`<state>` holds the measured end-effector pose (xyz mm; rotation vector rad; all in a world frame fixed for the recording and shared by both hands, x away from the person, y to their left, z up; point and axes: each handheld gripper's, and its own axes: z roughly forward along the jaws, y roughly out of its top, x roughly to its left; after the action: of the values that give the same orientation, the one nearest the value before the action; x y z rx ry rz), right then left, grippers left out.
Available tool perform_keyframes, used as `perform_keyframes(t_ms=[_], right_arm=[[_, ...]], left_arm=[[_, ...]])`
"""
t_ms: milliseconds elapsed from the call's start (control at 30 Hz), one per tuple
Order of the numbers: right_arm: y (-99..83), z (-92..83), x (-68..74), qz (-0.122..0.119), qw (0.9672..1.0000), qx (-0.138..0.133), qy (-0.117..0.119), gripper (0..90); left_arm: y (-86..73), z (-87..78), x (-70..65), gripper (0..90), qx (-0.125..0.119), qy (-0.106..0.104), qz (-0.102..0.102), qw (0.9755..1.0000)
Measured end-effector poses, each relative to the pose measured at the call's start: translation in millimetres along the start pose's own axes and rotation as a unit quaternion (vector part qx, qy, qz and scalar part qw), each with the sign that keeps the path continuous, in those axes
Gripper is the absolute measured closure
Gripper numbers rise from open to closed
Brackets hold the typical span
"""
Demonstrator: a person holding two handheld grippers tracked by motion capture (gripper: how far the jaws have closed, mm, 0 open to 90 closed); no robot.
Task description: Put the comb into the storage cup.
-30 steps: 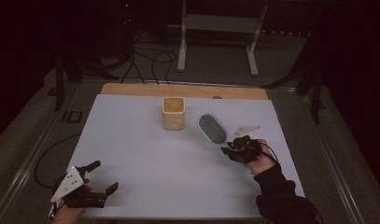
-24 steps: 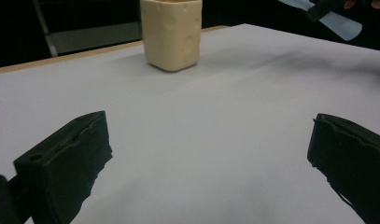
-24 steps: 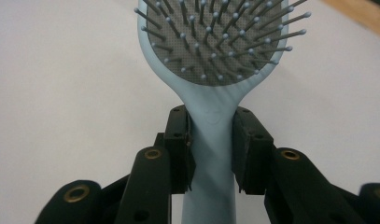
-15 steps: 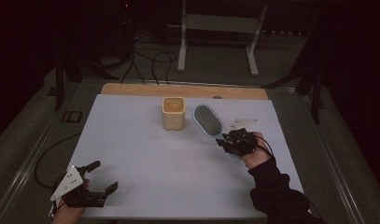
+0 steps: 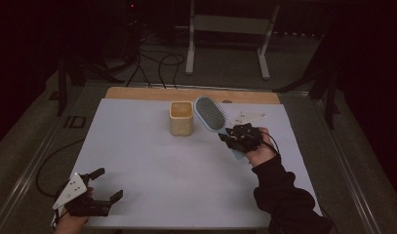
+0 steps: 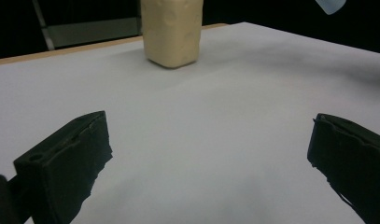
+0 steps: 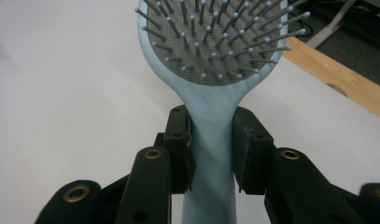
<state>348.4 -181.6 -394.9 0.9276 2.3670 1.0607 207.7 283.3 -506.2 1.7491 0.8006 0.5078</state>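
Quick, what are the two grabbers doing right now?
Left gripper: open, holding nothing, low over the table.
Right gripper: shut on the hairbrush handle, brush head near the cup.

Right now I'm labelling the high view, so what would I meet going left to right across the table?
Left gripper → beige cup → light blue hairbrush → right gripper, clamped on the brush's handle.
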Motion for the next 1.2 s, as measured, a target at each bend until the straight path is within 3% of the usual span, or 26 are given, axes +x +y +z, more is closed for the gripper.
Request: perform_keyframes(t_ms=[200, 767, 1200], right_arm=[[14.2, 9.8, 0.0, 0.007, 0.9998, -0.02, 0.002, 70.1], [40.4, 36.9, 4.9, -0.004, 0.999, -0.044, 0.006, 70.1], [61.6, 53.2, 7.0, 0.011, 0.9967, -0.079, 0.015, 70.1]], left_arm=[[-0.1, 0.1, 0.4, 0.0, 0.001, 0.0, 0.0, 1.0], [-0.3, -0.4, 0.9, 0.0, 0.0, 0.0, -0.002, 1.0], [-0.5, -0.6, 1.3, 0.0, -0.001, -0.001, -0.002, 1.0]])
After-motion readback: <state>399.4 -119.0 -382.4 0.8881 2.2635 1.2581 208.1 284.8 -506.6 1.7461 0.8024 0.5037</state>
